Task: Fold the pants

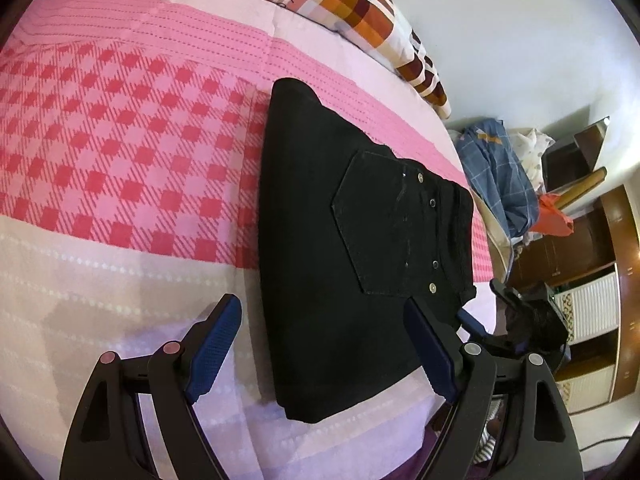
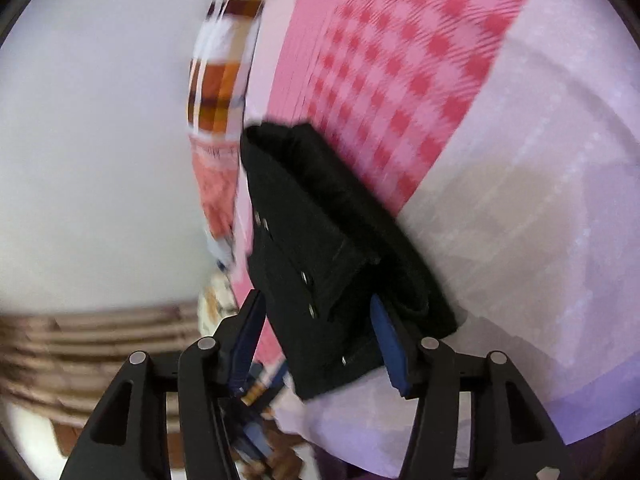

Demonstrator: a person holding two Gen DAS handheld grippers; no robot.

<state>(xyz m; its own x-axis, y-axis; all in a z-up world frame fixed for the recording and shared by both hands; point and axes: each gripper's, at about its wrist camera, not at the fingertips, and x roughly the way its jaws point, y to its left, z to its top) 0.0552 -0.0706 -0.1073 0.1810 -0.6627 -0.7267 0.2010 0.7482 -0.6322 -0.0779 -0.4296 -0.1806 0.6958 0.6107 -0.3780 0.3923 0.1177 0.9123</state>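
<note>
Black pants lie folded into a compact stack on the pink checked bedspread, back pocket and metal rivets facing up. My left gripper is open, its blue-padded fingers spread either side of the stack's near end, not gripping it. In the right wrist view the same pants show from the waistband side, blurred by motion. My right gripper is open with its jaws apart around the waistband corner. The right gripper also shows in the left wrist view, at the bed's right edge.
A pillow with an orange and brown check lies at the head of the bed. Beyond the bed's right edge are a blue checked cloth, an orange item and wooden furniture. A white wall is on the left in the right wrist view.
</note>
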